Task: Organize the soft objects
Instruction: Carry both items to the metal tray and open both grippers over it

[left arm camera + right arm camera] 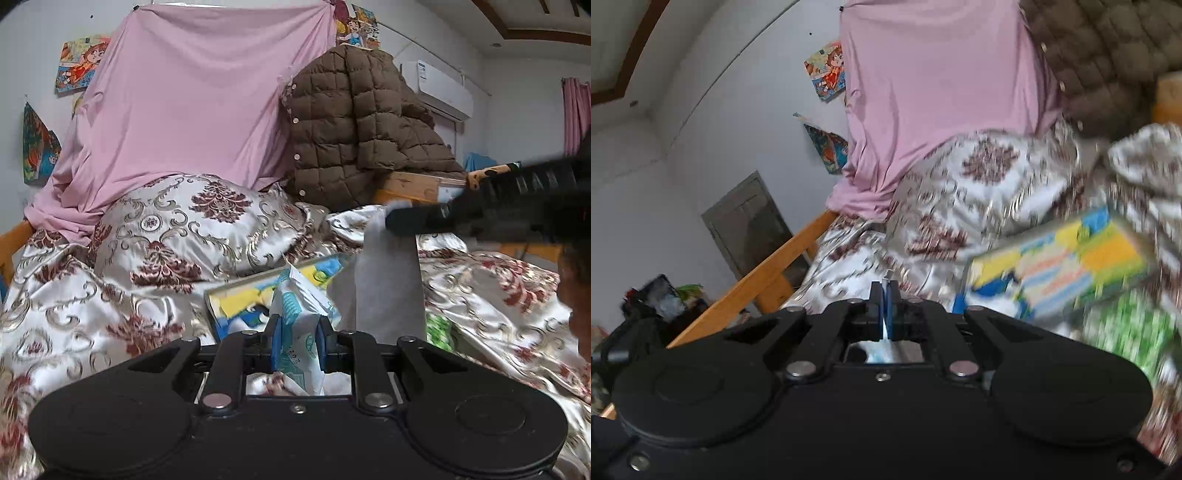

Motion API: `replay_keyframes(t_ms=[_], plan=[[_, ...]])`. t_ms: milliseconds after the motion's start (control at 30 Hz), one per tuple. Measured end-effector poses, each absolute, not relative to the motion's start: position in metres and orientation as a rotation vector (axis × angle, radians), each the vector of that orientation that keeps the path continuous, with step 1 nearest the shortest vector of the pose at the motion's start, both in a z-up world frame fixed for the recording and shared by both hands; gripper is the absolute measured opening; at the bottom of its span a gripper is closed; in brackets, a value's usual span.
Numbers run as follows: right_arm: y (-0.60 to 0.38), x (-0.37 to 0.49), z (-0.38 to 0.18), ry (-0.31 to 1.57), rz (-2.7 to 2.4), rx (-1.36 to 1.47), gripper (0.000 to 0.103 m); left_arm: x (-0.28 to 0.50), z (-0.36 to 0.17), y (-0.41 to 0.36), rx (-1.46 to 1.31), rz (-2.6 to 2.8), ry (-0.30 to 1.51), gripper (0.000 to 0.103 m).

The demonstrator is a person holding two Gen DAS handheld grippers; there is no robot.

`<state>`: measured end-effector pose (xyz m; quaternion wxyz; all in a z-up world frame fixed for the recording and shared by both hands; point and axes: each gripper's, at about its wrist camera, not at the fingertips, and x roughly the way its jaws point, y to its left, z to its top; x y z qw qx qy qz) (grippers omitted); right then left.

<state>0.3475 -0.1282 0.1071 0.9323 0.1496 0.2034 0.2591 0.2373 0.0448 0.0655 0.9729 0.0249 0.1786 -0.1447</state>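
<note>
**Both grippers clamped on soft goods over the bed**

My left gripper [297,343] was pinched shut on a crumpled white-and-teal tissue pack [301,314]. My right gripper [886,308] was closed on a thin white sheet [388,288], which hung limp beside the pack. Behind them a yellow-and-blue box [243,302] lay on the floral bedspread [92,302], below a pillow [192,229].

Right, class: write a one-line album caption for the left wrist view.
Left hand-held gripper clamps a tissue pack above the patterned bedspread while the right hand-held gripper lifts a white sheet.
</note>
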Motion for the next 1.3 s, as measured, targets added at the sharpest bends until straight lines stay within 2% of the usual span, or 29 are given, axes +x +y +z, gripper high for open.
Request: replay_keyframes(t_ms=[300,500,833,1300], plan=[[-0.108,0.459,0.155,0.376,0.452,0.172,0.000,0.336,0.075,0.055,0.037,-0.243,0.350,0.020],[-0.090,0.530,0.159,0.389,0.379,0.114,0.000,0.392,0.075,0.058,-0.004,-0.213,0.355,0.021],[-0.111,0.604,0.086,0.477,0.241,0.156,0.000,0.454,0.025,0.036,-0.014,-0.210,0.451,0.021],[-0.180,0.589,-0.008,0.594,0.098,0.168,0.000,0.489,-0.031,0.002,-0.034,-0.227,0.633,0.020]])
